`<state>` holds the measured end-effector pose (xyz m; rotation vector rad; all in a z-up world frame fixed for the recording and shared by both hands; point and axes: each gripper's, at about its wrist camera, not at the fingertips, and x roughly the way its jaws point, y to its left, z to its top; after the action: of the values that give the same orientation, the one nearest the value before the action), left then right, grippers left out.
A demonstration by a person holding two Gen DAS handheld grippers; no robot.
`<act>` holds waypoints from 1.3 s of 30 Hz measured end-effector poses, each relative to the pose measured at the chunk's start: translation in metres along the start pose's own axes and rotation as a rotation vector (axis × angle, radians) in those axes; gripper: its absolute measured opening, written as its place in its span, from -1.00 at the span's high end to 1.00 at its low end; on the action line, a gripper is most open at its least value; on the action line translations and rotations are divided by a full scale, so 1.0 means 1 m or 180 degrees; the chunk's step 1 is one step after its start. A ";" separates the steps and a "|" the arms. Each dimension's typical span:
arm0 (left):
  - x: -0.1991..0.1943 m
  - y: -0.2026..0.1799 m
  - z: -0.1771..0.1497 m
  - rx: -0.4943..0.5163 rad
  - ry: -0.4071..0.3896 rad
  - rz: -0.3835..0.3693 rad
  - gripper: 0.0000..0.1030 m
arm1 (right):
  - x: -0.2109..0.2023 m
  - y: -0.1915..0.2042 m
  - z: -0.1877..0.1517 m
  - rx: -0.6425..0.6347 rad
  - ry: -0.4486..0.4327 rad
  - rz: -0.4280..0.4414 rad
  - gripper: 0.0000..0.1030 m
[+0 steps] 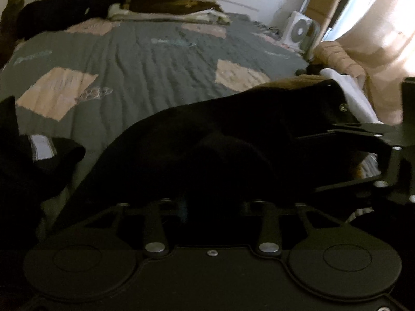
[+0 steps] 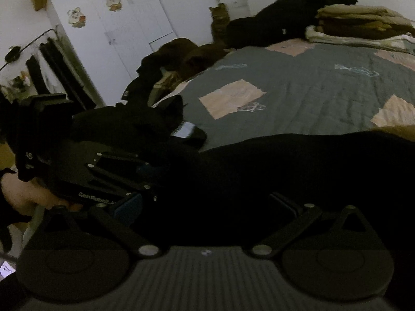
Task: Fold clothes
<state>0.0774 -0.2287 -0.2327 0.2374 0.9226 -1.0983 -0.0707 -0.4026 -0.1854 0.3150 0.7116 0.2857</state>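
- Across the left wrist view, a black garment [image 1: 220, 140] lay on the bed [image 1: 145, 59] from 6 toward 3 o'clock, burying the left gripper [image 1: 207, 197]; its jaws' state could not be told.
- At 9 o'clock in the right wrist view sat the left gripper [image 2: 129, 181]; the right gripper [image 2: 207, 207] was spread, the garment [image 2: 298, 160] covering its tips.

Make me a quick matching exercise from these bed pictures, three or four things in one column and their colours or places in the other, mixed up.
Things:
1. bedspread
2. garment being folded
3. folded pile
4. rabbit stickers

Descriptions:
A. black, draped across the near edge of the bed
B. on the white wardrobe doors
C. grey-green with pink patches
D. brown and tan, stacked at the far end of the bed

Pairs: 1-C, 2-A, 3-D, 4-B
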 end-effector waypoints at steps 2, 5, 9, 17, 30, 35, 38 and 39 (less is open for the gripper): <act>-0.003 0.003 0.001 -0.0100 0.0040 -0.0041 0.78 | -0.001 -0.004 0.001 0.0032 -0.0011 -0.0026 -1.00; -0.014 0.006 0.002 -0.0189 0.0056 -0.0105 0.89 | 0.001 -0.007 0.001 0.0024 -0.0002 -0.0054 -1.00; -0.032 0.017 0.007 -0.0516 -0.0071 -0.0381 0.92 | 0.008 -0.005 -0.001 -0.0049 0.0061 -0.0071 -1.00; -0.033 0.030 0.021 -0.0925 -0.0255 -0.0720 0.92 | 0.012 0.007 -0.005 -0.0211 0.0092 -0.0103 -1.00; 0.013 0.002 0.013 -0.0267 0.0051 -0.0181 0.91 | 0.030 0.016 -0.007 -0.0584 0.0224 -0.0289 -1.00; -0.009 0.035 0.020 -0.1197 -0.0169 -0.0816 0.92 | 0.045 0.034 -0.022 -0.1015 0.0420 -0.0254 -1.00; -0.019 0.048 0.024 -0.1637 -0.0234 -0.1058 0.92 | 0.053 0.042 -0.030 -0.1129 0.0486 -0.0190 -1.00; -0.021 0.050 0.025 -0.1769 -0.0240 -0.1137 0.92 | 0.057 0.043 -0.032 -0.1170 0.0501 -0.0194 -1.00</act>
<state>0.1299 -0.2056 -0.2146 -0.4377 1.1906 -1.1175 -0.0575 -0.3369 -0.2255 -0.0797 0.8054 0.3791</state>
